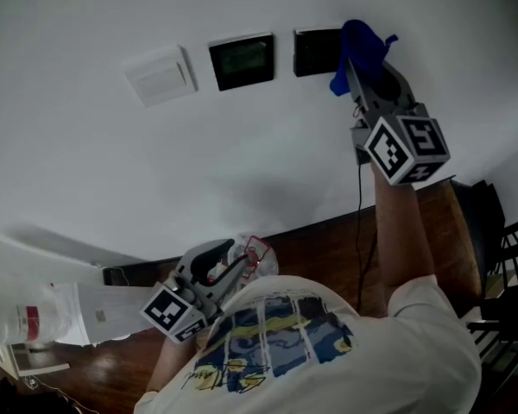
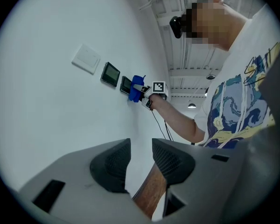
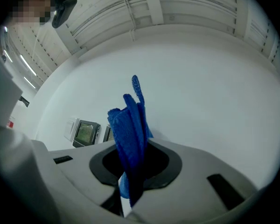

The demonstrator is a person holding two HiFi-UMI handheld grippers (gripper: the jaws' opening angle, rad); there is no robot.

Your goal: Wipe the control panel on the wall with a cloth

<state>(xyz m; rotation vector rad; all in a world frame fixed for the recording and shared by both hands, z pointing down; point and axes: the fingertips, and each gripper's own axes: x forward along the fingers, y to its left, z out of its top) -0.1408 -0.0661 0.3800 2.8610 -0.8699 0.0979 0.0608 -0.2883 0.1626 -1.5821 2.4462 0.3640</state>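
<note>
Hanging low by the person's waist, the left gripper (image 2: 140, 154) has its jaws a little apart with nothing between them; only a dark brown wooden floor (image 1: 328, 240) and the white wall (image 1: 86, 171) show through the gap.

Higher on that wall, three plates sit in a row. Leftmost is a white rectangular switch plate (image 1: 160, 76). Just beside it is a black-framed control panel with a dim greenish screen (image 1: 242, 60), then a second, all-dark square panel (image 1: 315, 52).

A bright blue terry cloth (image 1: 360, 48) covers the right edge of this dark panel and lies against the wall there. The right gripper (image 3: 133, 171), held up on an outstretched arm, has its jaws pinching the cloth. A bunched fold of it stands up between them and a short end hangs below.

A thin black cable (image 1: 359, 222) runs down the wall under this gripper. At the far right stands a black chair (image 1: 483, 222). The person's white T-shirt with a blue and yellow print (image 1: 302, 343) fills the bottom of the head view.
</note>
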